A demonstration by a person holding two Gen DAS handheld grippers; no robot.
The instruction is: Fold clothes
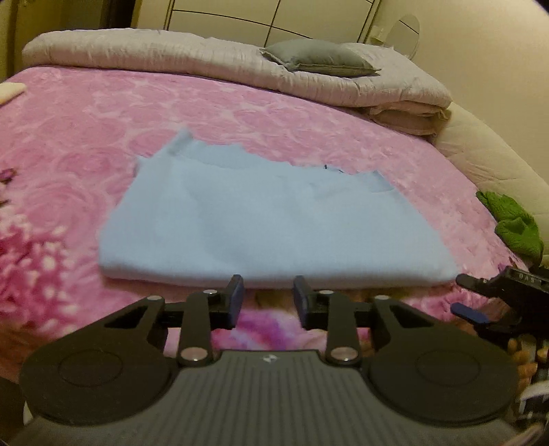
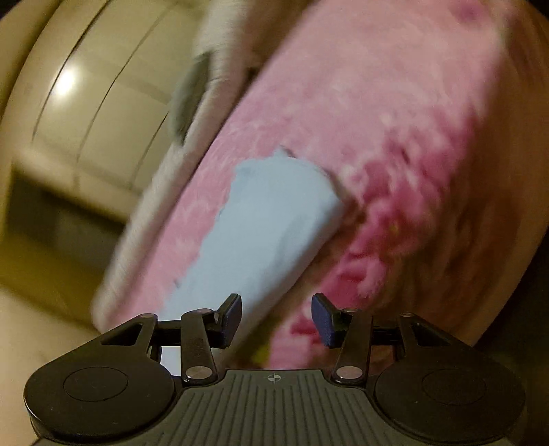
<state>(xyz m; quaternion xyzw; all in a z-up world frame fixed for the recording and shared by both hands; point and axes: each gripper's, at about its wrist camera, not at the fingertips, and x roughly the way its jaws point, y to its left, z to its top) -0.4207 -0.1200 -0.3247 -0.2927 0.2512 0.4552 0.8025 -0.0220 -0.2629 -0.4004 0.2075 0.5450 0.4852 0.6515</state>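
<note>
On pink bedspread (image 1: 85,113): folded blue garment (image 1: 267,223); both grippers empty.

Place: we take this for a bedroom in a home.
Bed: a pink rose-patterned blanket (image 1: 308,113) covers a wide mattress (image 1: 494,161), whose pale edge shows at the right.
Bedding: we see a folded grey quilt (image 1: 192,58) along the far side, with a small grey pillow (image 1: 319,58) on it.
Furniture: cream wardrobe doors (image 1: 257,17) with dark curved lines stand behind the bed.
Clothes: a folded light blue garment (image 1: 274,219) and a crumpled green cloth (image 1: 514,223) lie on the blanket.
</note>
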